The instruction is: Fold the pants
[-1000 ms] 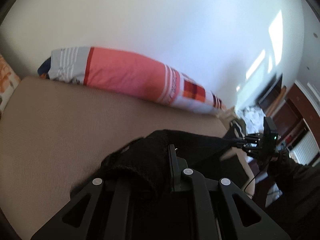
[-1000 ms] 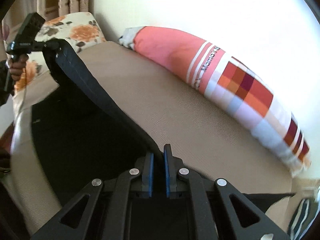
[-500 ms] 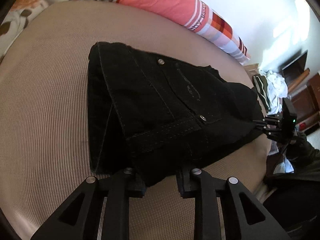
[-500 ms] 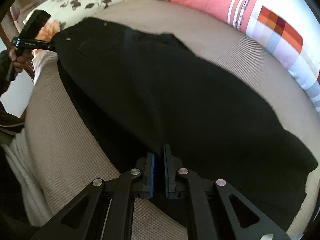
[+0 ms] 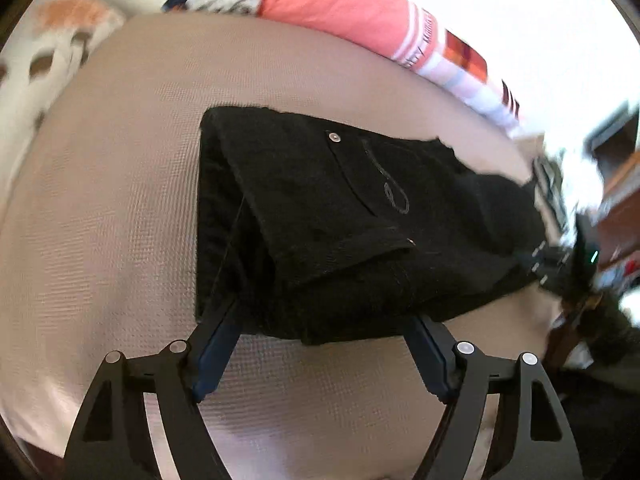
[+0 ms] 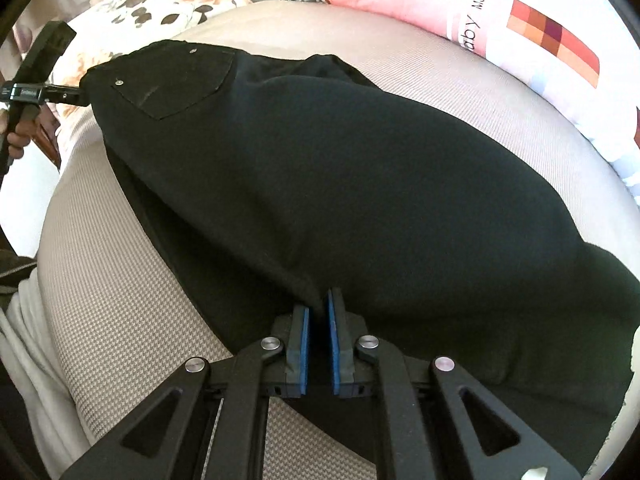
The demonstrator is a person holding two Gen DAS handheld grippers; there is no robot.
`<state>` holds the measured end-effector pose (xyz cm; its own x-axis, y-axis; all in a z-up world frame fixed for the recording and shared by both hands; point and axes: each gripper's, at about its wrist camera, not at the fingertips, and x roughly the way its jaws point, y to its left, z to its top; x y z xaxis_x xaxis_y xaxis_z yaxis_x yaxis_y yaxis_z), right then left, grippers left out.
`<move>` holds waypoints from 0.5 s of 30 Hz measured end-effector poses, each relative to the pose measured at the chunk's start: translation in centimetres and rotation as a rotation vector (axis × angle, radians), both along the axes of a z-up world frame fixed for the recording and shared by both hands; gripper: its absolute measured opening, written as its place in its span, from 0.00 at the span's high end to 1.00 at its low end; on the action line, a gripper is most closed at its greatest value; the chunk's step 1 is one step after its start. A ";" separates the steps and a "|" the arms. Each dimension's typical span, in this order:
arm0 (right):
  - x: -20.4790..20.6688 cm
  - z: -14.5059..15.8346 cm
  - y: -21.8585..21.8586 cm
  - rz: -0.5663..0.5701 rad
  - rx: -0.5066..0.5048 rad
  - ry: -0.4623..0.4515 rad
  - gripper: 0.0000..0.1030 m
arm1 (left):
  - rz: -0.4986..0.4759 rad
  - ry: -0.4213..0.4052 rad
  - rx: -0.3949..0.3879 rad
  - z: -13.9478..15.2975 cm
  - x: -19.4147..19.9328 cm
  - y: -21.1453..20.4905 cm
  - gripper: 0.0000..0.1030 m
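Note:
The black pants lie folded over on the beige bed, pocket and rivets up. My left gripper stands at the waist end. Its jaws are opening wide, and the waist corner lies loose between the fingers with no pad pressing on it. In the right wrist view the pants stretch across the bed. My right gripper is shut on a pinched ridge of the cloth at the near edge. The left gripper shows at the far waist corner, the right gripper at the far right.
A long pink striped pillow lies along the wall behind the bed. A floral pillow sits at the bed's head end. A hand holds the left gripper's handle. Dark furniture and laundry stand beyond the bed's right end.
Both grippers came down and laid the raised pants flat on the bed. The left jaws spread apart and let go of the waist. The right stayed shut on the cloth.

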<state>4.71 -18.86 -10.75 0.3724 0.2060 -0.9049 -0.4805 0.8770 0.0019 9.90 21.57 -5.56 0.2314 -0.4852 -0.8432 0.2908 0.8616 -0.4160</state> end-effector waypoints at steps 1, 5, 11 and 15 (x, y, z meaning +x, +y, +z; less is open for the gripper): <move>-0.1 0.0 0.0 -0.001 0.001 -0.002 0.92 | 0.024 0.019 -0.013 0.0 0.0 0.4 0.24; -0.3 0.0 0.0 -0.003 0.006 -0.009 0.92 | 0.078 0.045 -0.106 0.7 -1.2 1.6 0.24; -0.1 -0.1 0.0 -0.009 0.015 -0.022 0.91 | 0.248 0.205 -0.308 -0.1 -2.8 2.9 0.24; -0.3 -0.1 0.0 -0.014 0.019 -0.025 0.91 | 0.348 0.281 -0.314 -1.4 -2.3 2.0 0.25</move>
<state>4.45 -18.89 -10.87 0.3980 0.2181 -0.8911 -0.4682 0.8836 0.0071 7.59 23.58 -6.97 0.2093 -0.6586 -0.7228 -0.1488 0.7091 -0.6892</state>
